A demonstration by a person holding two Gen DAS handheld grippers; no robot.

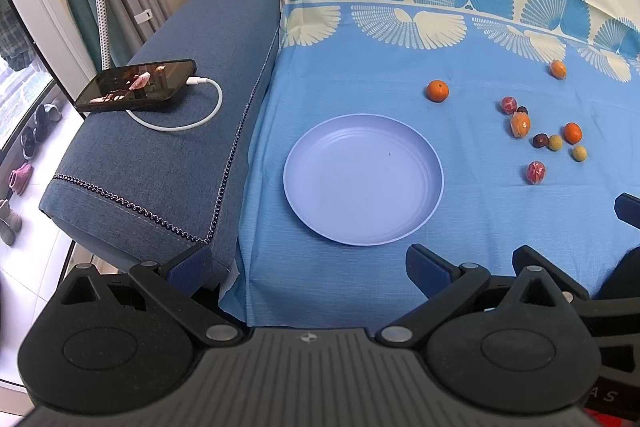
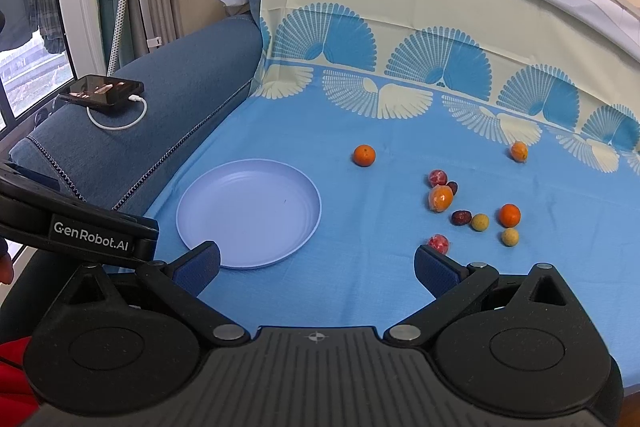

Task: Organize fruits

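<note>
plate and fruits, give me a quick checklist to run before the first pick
1. Round pale lilac plate bare and ready to receive: ok.
2. Right gripper open, nothing between its fingers: ok.
3. Left gripper open, nothing held: ok.
4. Nearest fruit, the red plastic-wrapped one, stands apart from its neighbours: ok.
5. Any fruit already on the plate: not ok, all lie on the blue patterned cloth.
6. Firmness of the cloth-covered surface under a press: cannot tell.
</note>
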